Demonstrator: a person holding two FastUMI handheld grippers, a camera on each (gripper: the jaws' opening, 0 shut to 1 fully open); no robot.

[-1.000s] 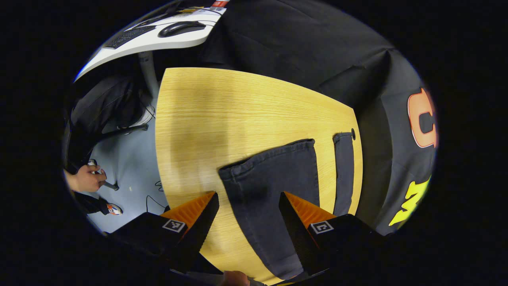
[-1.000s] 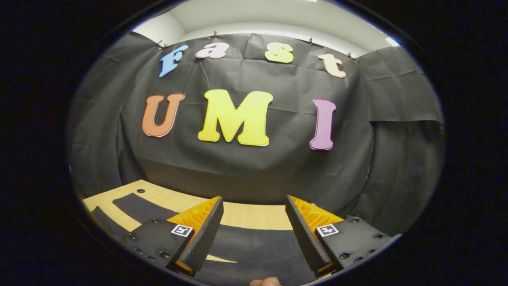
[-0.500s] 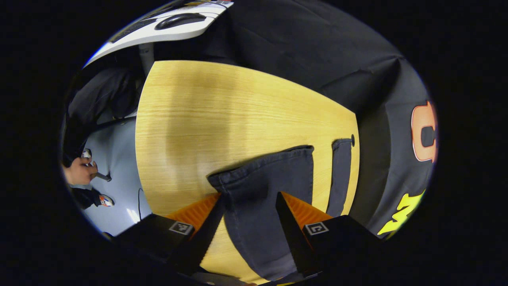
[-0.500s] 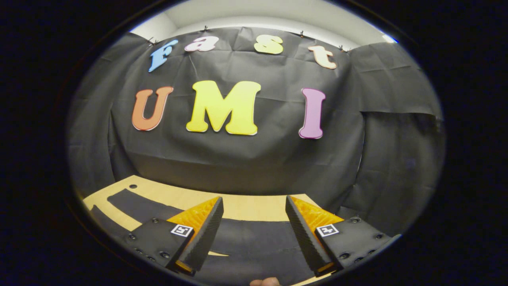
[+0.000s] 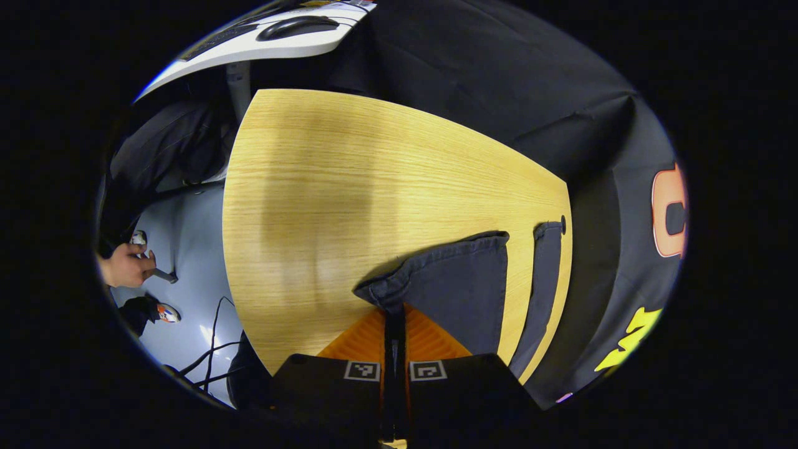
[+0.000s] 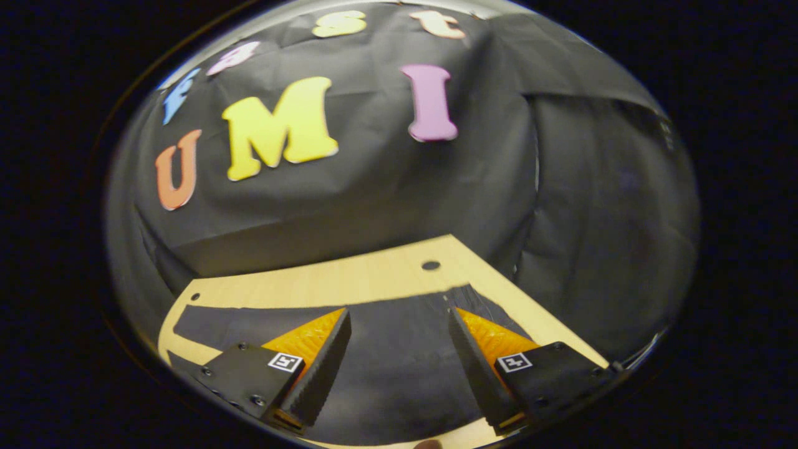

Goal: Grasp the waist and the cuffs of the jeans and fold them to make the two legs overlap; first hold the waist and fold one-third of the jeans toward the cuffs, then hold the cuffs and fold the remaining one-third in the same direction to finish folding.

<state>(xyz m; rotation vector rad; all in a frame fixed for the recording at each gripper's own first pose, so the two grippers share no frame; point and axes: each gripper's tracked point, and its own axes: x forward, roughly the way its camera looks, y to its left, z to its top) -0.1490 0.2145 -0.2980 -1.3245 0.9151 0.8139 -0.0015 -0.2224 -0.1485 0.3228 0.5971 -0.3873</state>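
Dark jeans (image 5: 461, 290) lie flat on the wooden table (image 5: 349, 187), with the two legs side by side and the far leg (image 5: 543, 274) along the table's right edge. In the left gripper view, my left gripper (image 5: 394, 310) is shut on the corner of the near leg's cuff, where the cloth bunches up at the fingertips. In the right gripper view, my right gripper (image 6: 398, 312) is open just above a wide part of the jeans (image 6: 393, 368) near the table's corner. Nothing is between its fingers.
A white desk (image 5: 249, 53) with a mouse and keyboard stands beyond the table's far end. A person's hand (image 5: 124, 265) and cables on the floor (image 5: 212, 349) show at the left. The table (image 6: 349, 280) has small holes near its back edge, and the booth's black cloth hangs close behind.
My left gripper went from open over the near leg to shut on its cuff, lifting the corner. My right gripper tilted down and swung toward the jeans, staying open.
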